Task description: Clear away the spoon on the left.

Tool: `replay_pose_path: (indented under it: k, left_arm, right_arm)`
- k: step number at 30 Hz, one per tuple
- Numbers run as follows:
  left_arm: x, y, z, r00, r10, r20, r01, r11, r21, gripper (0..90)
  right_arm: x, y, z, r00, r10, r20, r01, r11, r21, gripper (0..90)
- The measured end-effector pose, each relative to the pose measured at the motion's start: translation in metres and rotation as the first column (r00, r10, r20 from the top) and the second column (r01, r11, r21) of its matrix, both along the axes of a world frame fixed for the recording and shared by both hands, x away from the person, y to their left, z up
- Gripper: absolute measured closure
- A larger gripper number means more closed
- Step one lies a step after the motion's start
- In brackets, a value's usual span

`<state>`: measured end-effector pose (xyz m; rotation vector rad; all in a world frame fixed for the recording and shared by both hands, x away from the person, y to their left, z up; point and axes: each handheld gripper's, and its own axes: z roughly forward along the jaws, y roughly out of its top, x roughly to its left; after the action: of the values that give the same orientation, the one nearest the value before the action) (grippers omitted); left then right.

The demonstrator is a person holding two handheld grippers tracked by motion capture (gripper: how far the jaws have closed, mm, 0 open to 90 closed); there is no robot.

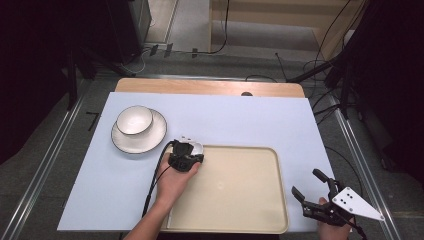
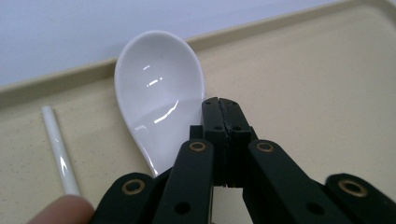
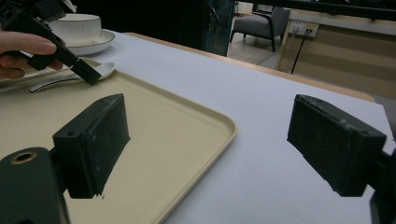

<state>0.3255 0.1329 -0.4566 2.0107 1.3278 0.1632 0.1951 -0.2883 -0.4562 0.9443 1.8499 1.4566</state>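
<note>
While left gripper seemingly pinches spoon, right gripper agape

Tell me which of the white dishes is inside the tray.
The spoon, gripped by the left claw, lies in the tray at its far left corner. The bowl and the plate under it sit outside, on the table's sheet.

White bowl on black-rimmed plate, upper left; pale blue mat, centre; grey armchair, top of right gripper view.
</note>
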Motion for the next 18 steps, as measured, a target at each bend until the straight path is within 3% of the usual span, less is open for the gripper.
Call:
replay_pose_path:
  k: [3,6,10,12,14,18]
  left_arm:
    - [-0.004,0.008,0.009,0.9992,-0.009,0.039,0.011,0.9983,-0.057,77.3]
    - [-0.006,0.020,0.016,0.9935,-0.021,0.112,0.031,0.9959,-0.085,67.1]
    - [-0.005,0.034,0.025,0.9921,-0.065,0.107,0.079,0.9879,-0.134,57.5]
    - [-0.006,0.039,0.031,0.9875,-0.079,0.136,0.097,0.9863,-0.133,48.1]
    - [-0.007,0.045,0.037,0.9854,-0.077,0.152,0.095,0.9888,-0.115,38.0]
    - [-0.003,0.059,0.044,0.9881,-0.050,0.145,0.071,0.9871,-0.144,8.9]
  right_arm:
    - [0.001,0.000,0.001,1.0000,-0.002,-0.002,0.002,1.000,0.012,13.1]
    - [0.003,0.000,0.002,1.0000,-0.001,0.002,0.001,1.000,0.015,13.1]
    - [0.003,0.000,0.001,1.0000,-0.004,0.003,0.004,1.000,0.008,13.0]
    - [0.001,-0.001,0.000,1.0000,-0.005,-0.001,0.005,1.000,0.010,13.1]
    - [0.000,-0.001,0.000,1.0000,-0.002,0.000,0.002,1.000,0.009,13.0]
    - [0.000,-0.001,0.001,1.0000,-0.009,0.003,0.009,1.000,0.010,13.1]
